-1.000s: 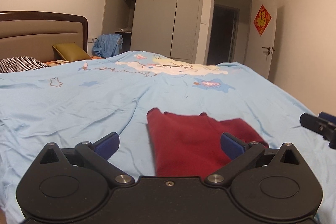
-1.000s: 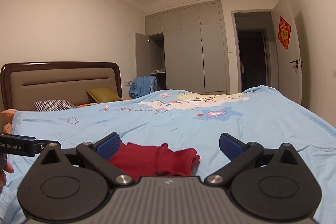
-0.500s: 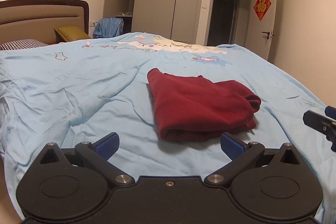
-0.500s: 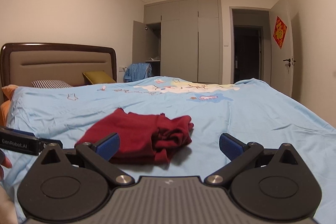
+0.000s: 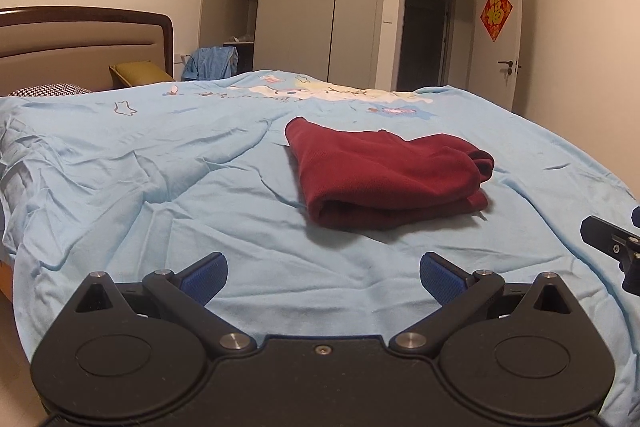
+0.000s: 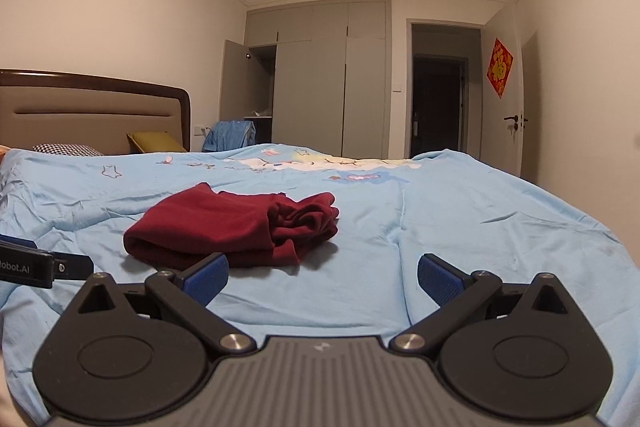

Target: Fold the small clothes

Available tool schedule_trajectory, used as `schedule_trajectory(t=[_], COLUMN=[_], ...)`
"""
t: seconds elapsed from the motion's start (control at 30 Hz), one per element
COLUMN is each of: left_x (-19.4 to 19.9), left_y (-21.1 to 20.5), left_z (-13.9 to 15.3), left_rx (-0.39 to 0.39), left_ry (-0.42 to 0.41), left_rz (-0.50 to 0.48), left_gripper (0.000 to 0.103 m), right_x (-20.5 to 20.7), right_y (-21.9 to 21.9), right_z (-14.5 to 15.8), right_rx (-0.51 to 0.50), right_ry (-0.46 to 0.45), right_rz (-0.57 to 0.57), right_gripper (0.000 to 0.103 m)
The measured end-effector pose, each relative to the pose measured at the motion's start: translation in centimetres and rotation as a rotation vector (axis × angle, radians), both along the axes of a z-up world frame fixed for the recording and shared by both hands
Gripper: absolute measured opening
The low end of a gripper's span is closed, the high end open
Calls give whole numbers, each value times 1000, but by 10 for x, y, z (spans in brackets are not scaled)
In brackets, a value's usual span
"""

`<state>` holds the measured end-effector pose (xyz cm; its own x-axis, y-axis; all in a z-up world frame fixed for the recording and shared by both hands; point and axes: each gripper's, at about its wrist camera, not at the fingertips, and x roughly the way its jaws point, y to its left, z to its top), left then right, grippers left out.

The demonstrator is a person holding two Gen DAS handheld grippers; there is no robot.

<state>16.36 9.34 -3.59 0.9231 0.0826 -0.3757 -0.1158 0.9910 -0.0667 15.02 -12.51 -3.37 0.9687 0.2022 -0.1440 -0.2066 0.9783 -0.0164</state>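
A dark red garment (image 5: pixel 384 175) lies folded in a thick bundle on the light blue bedspread (image 5: pixel 160 195). In the right wrist view the same garment (image 6: pixel 232 227) sits left of centre, its bunched end to the right. My left gripper (image 5: pixel 323 277) hangs open over the bed's near edge, well short of the garment, nothing between its blue pads. My right gripper (image 6: pixel 323 277) is open too, its left pad just in front of the garment's near fold. Each gripper's tip shows at the edge of the other's view.
A brown headboard (image 5: pixel 80 43) with a checked pillow (image 5: pixel 52 91) and an olive cushion (image 5: pixel 138 73) stands at the left. Grey wardrobes (image 5: pixel 320 7) with one open door, a blue cloth (image 5: pixel 212 63) and a dark doorway (image 5: pixel 424 39) lie beyond the bed.
Both grippers have drawn back and risen away from the red garment, which was just past the left pads a second ago. It now lies free farther off on the bedspread.
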Motion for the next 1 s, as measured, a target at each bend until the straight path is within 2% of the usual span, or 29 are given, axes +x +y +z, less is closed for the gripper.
schedule_trajectory(t=[1.0], left_x=[0], left_y=[1], left_z=[-4], left_rx=[-15], left_ry=[10], left_rz=[5], left_gripper=[102], right_x=[-1], right_y=[-3], right_z=[-7], right_rx=[14], right_ry=[10], right_rz=[-1], right_gripper=[103])
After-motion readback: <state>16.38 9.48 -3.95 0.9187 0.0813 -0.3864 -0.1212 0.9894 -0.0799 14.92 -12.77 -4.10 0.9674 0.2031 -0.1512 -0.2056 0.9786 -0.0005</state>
